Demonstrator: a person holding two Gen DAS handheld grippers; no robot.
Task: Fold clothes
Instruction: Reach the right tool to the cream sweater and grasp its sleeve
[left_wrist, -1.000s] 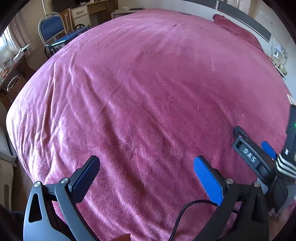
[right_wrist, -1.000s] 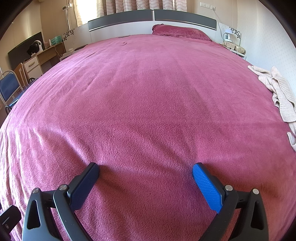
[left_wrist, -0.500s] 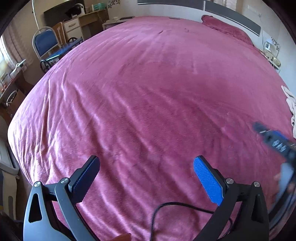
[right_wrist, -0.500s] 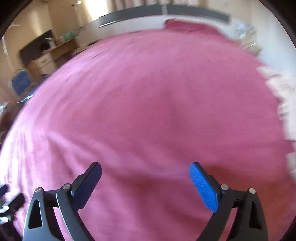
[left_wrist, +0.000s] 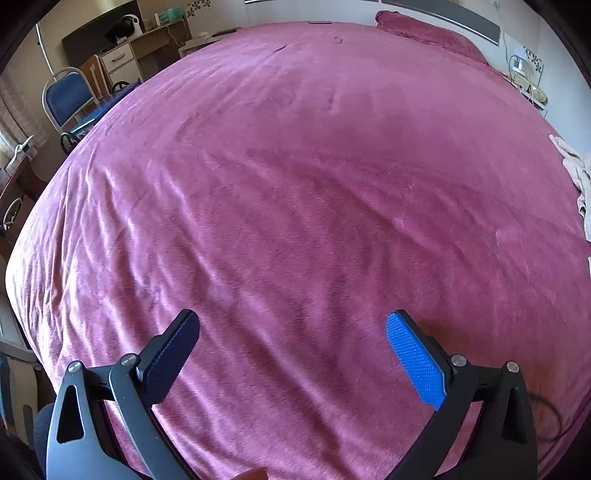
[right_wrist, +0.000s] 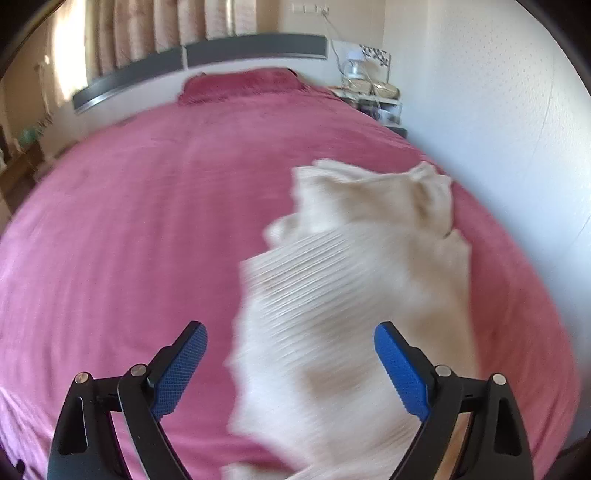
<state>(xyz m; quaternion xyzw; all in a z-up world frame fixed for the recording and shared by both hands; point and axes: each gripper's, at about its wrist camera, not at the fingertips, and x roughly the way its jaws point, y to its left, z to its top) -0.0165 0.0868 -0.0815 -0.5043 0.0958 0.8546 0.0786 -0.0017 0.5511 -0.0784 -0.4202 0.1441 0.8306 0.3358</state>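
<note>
Right gripper (right_wrist: 290, 363) is closing, jaws wide, over the cream knit (right_wrist: 354, 266), nothing pinched yet, left gripper (left_wrist: 291, 354) is waiting open and empty above the bedspread (left_wrist: 277, 166); next, probably grabbing an edge.

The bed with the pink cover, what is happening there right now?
A person holds a gripper in each hand over the pink bed cover. The right gripper is above a crumpled cream knit garment, its jaws closing but gripping nothing. The left gripper is open over bare cover. No folding yet.
</note>
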